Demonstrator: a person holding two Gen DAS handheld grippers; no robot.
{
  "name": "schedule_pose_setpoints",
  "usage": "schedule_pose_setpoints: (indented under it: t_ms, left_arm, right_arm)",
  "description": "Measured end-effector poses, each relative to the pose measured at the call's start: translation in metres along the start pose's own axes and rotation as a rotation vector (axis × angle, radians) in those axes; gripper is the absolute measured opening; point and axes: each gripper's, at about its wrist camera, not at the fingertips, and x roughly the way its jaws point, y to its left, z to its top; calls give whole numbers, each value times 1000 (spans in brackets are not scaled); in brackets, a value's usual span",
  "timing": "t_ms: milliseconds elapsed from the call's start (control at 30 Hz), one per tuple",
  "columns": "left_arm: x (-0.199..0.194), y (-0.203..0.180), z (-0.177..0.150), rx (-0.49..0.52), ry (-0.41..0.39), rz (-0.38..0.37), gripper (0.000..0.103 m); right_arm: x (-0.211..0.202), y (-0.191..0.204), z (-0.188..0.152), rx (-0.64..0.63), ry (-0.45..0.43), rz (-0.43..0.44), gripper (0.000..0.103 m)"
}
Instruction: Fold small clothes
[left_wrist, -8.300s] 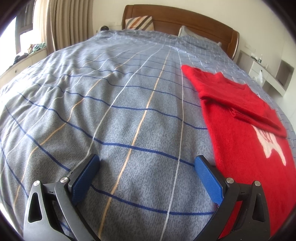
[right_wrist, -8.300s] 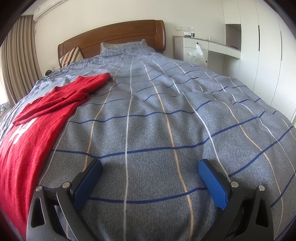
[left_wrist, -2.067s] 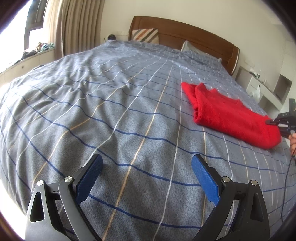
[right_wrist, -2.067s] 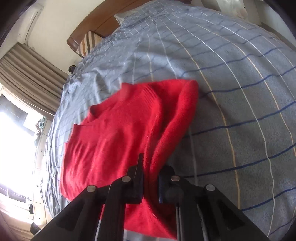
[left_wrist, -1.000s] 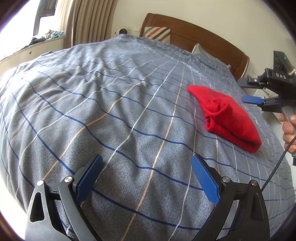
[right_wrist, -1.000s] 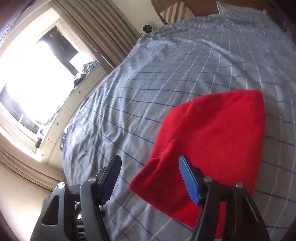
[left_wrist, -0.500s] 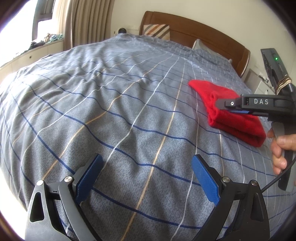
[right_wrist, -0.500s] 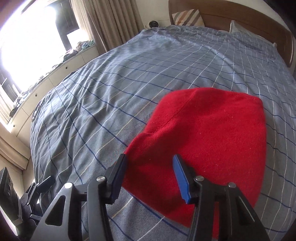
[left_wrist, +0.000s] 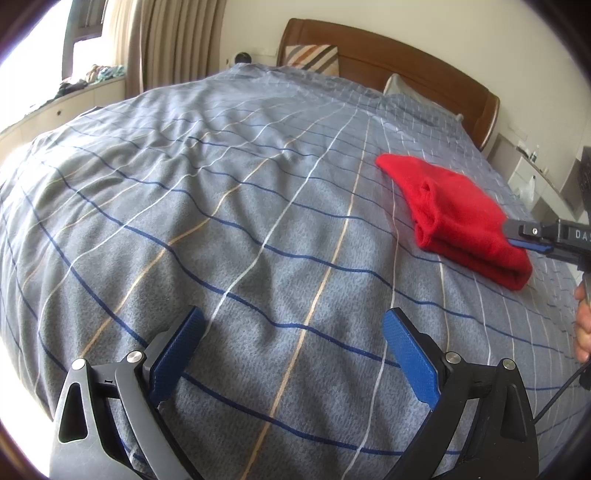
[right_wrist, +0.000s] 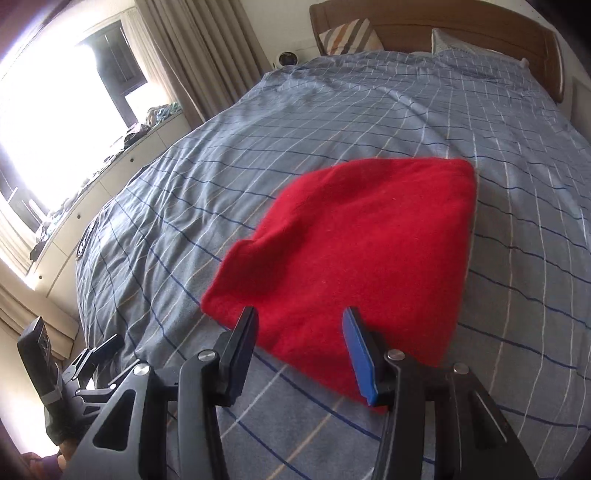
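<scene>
A red sweater (left_wrist: 454, 218) lies folded into a thick bundle on the right side of the grey checked bed cover (left_wrist: 221, 184). In the right wrist view the red sweater (right_wrist: 369, 240) fills the middle. My right gripper (right_wrist: 301, 317) hovers at its near edge, half open, with the fold's edge below the gap and no pad pressing on it. The left wrist view shows that right gripper (left_wrist: 532, 236) at the right edge, held by a hand (left_wrist: 583, 321). My left gripper (left_wrist: 291, 321) stands wide open over bare cover, well left of the sweater.
A wooden headboard (left_wrist: 388, 62) with a striped cushion (left_wrist: 314, 59) and a pillow closes the far end. A low cabinet (right_wrist: 92, 177) with clutter runs under the bright window on the left. A white side unit (left_wrist: 535, 177) stands right of the bed.
My right gripper has come down and forward to the sweater's near edge, and its jaws have narrowed. The left gripper has kept still. The sweater has not moved.
</scene>
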Motion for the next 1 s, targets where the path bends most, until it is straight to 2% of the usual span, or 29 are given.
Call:
schedule_pose_setpoints:
  t_ms: [100,200,233,300,333,400,467,533,633,700,867,900,933,967,1000]
  left_arm:
    - [0,-3,-1,12,4,3,99]
    - [-3,-8,-3,37,16,-8,99]
    - [-5,-10,-2,39,22,-31,99]
    - [-10,-15,11,24,27,-121,99]
    - [-10,-18,24,16,23,-176,99]
    - [-2,-28,55,14,32,-274,101]
    - [25,-42,88,15,112,-368,102]
    - [60,-59,113,26,201,-427,102]
    - [108,-78,136,40,291,-422,102]
    - [133,-89,145,44,360,-446,102]
    - [166,-114,152,17,457,-509,100]
    - [171,-121,151,27,473,-504,99]
    - [173,-128,148,53,475,-479,83]
    - [174,-136,145,98,472,-439,46]
    - [175,-142,141,136,468,-409,36]
  right_arm:
    - [6,-28,-23,55,50,-17,44]
    - [2,-37,-43,78,45,-5,42]
    - [-2,-37,-46,83,39,2,42]
    - [-14,-40,-46,106,17,25,43]
    - [-21,-42,-45,116,-2,35,45]
    - [-32,-50,-36,143,-42,38,67]
    - [-35,-65,-24,190,-74,35,70]
    - [-31,-83,-9,262,-90,66,70]
    - [-10,-114,11,401,-81,136,71]
    - [8,-133,20,493,-68,180,71]
    - [62,-151,35,639,15,321,71]
    - [70,-149,38,639,36,319,69]
    - [75,-144,41,619,48,296,67]
    - [77,-137,44,581,52,258,57]
    - [76,-130,48,526,53,200,36]
